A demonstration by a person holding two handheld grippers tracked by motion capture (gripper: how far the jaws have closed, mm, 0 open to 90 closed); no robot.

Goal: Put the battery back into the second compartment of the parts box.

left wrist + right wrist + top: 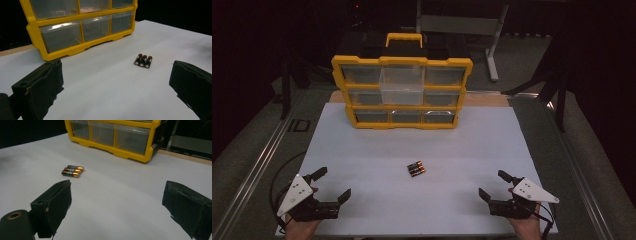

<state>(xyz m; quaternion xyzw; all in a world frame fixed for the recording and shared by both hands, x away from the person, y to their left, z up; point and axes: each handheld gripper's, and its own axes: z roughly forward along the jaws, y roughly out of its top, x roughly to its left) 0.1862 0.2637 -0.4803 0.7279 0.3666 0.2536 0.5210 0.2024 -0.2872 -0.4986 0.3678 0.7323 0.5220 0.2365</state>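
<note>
3 batteries (416, 169) mid-surface: small, stiff, slick, prone to roll; grip across bodies. Left gripper (332, 186) & right gripper (496, 185) jaws wide, empty.

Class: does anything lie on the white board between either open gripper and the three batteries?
Nothing visible does. Bare white board separates the left gripper and right gripper from the three black-and-copper batteries.

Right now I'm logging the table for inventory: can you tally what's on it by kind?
Batteries: 3
Yellow drawer organiser: 1
Handheld grippers, left and right: 2
Total: 6
</note>
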